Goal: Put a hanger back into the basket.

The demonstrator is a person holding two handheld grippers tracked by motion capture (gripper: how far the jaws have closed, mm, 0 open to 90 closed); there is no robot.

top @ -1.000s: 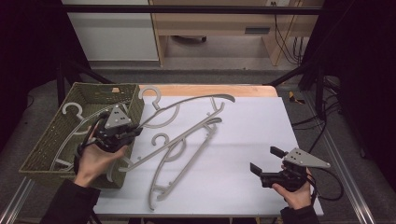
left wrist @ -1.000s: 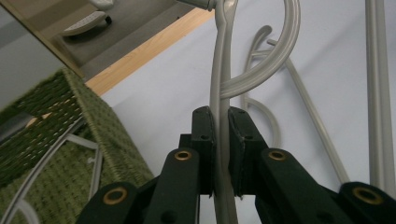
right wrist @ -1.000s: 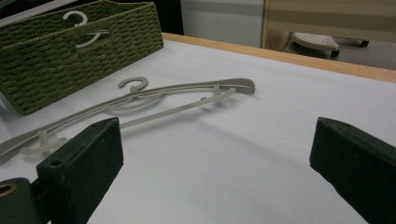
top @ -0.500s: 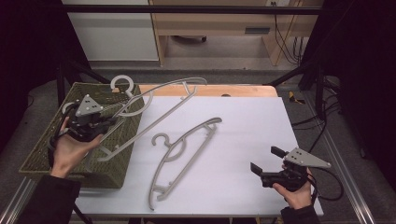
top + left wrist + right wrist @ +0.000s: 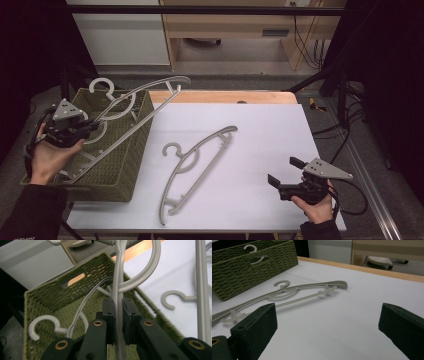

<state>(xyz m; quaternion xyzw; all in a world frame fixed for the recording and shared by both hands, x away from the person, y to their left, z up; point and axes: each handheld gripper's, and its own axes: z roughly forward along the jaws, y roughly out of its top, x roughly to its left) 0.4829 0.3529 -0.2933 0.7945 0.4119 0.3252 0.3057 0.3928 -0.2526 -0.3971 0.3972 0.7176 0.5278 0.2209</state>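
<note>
This looks like a lab or test room set up for recording, not a home; a white table (image 5: 260, 130) with a bare wood edge stands inside a frame of black metal bars (image 5: 200, 9), and the surroundings are kept dark; loose cables (image 5: 300, 40) hang down by a plain wooden bench (image 5: 230, 25) at the back; a white cabinet (image 5: 120, 35) stands on the grey floor (image 5: 225, 80); more cables (image 5: 345, 135) trail along the table's right side.

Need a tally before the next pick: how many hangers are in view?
3: one held by the left gripper over the basket, one lying in the basket, one on the table. More may be hidden.
</note>
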